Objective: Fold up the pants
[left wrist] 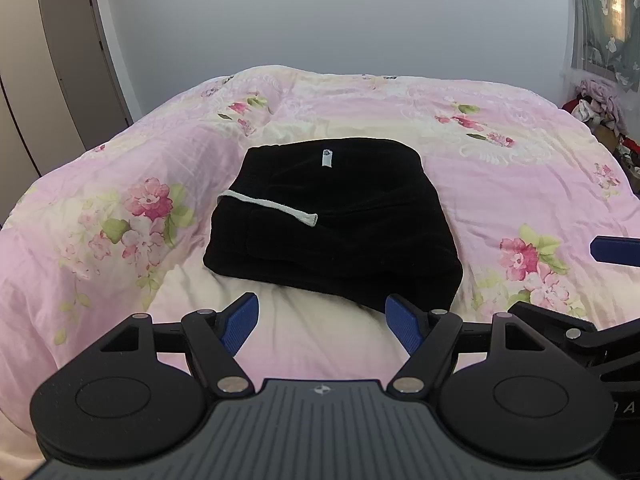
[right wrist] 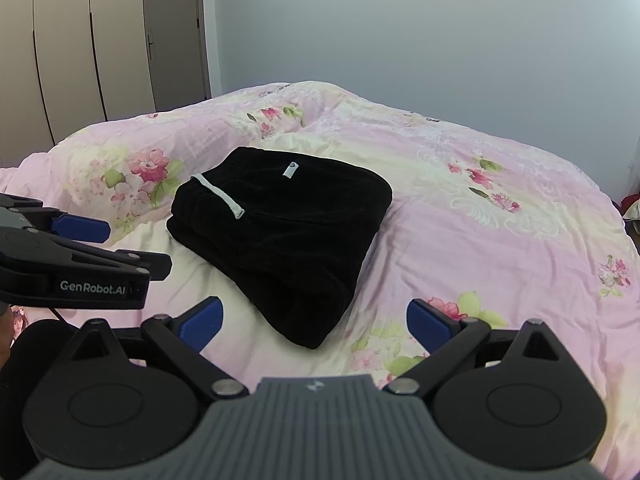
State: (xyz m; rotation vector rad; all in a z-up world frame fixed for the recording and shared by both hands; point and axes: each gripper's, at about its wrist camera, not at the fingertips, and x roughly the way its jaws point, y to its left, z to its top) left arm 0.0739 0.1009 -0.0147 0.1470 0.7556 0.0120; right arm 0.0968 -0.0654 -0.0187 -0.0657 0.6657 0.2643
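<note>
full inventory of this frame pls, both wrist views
pants: 1, black, folded bundle mid-bed, white drawstring and white tag on top
duvet: 1, pink floral, covering bed
wardrobe: 1, beige, far left by the wall
curtain: 1, grey patterned, far right
clutter pile: 1, mixed colours, right of the bed
left claw: 1, black with blue pads, open, empty, short of the pants
right claw: 1, same, open, empty

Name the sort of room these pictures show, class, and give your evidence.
Most likely a bedroom: a bed under a pink floral quilt, tall wardrobe doors beside it, and folded black pants lying on the bedding.
</note>
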